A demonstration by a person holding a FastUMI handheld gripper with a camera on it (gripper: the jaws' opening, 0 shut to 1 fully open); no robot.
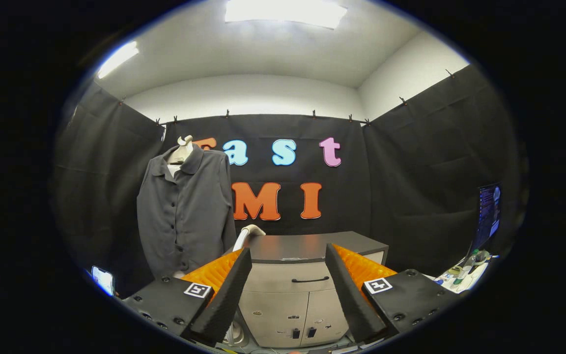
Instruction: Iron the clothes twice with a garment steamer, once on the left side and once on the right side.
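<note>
Beyond our claw [288, 290], its fingers apart and empty, the white steamer handle [248, 235] stands ungrasped beside the grey buttoned shirt [184, 211]; we judge both passes remain.

bright ceiling panels [285, 11] overhead, glare there; sharp centre, fisheye bending at edges.

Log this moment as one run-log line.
gripper: open, empty | steamer: beside cabinet, ungrasped | shirt: hanging on mannequin, beyond fingers | ironing: not started

Black-draped booth [435, 162], grey cabinet [293, 295]
</note>
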